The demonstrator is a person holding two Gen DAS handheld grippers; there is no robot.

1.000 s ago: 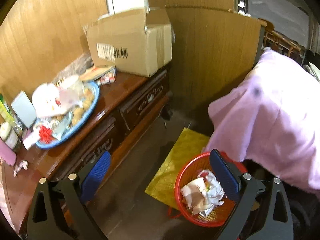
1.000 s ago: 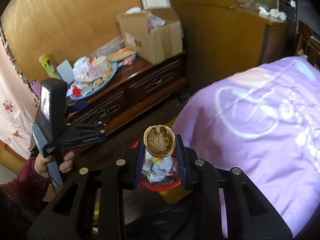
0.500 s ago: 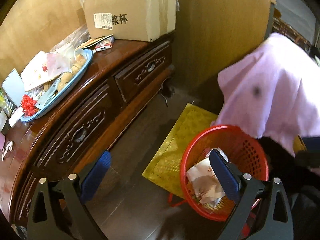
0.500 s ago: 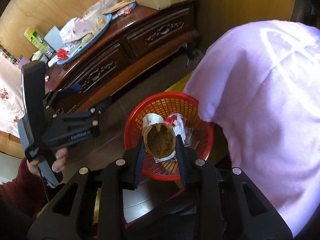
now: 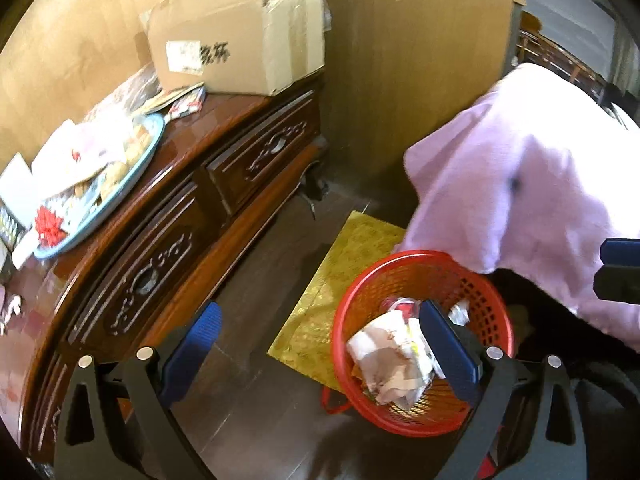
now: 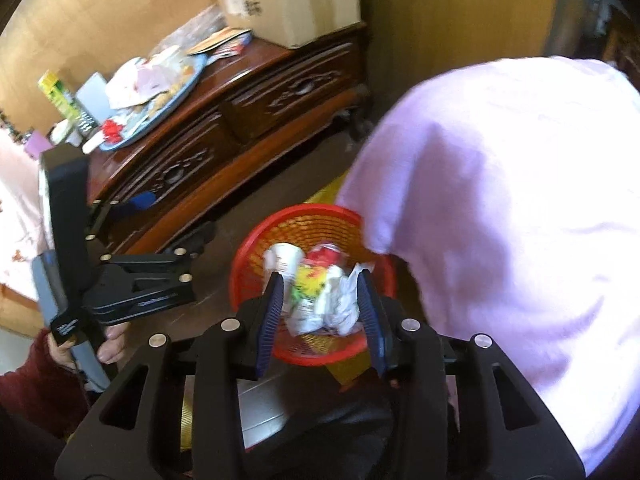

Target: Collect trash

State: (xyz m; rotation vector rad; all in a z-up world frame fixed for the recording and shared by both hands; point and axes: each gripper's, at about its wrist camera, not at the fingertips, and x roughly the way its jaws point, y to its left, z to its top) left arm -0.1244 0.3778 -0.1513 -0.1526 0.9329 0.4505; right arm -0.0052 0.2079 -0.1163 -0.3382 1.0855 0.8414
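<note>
1. Here the right tongs [image 6: 322, 312] hang spread and empty right above the red basket [image 6: 256, 240], which stands on the floor
2. Crumpled wrappers [image 6: 332, 300] and a paper cup [image 6: 285, 259] lie inside the basket
3. The left tongs [image 5: 320, 352] are spread wide, gripping nothing, beside the basket
4. A purple blanket [image 6: 520, 200] overhangs the basket's far rim
5. A yellow mat [image 5: 344, 264] lies under the basket; the wooden tabletop [image 5: 192, 152] at left carries a blue tray [image 5: 132, 172] and a cardboard box [image 5: 240, 48]

The purple blanket [image 6: 520, 220] is covering the far rim of the red basket [image 6: 256, 236], hiding whatever is lying beneath it. Behind the basket, the label on the cardboard box [image 5: 240, 40] is blurring past reading. Beside the box, the tray [image 5: 100, 208] is running off the picture's edge.
</note>
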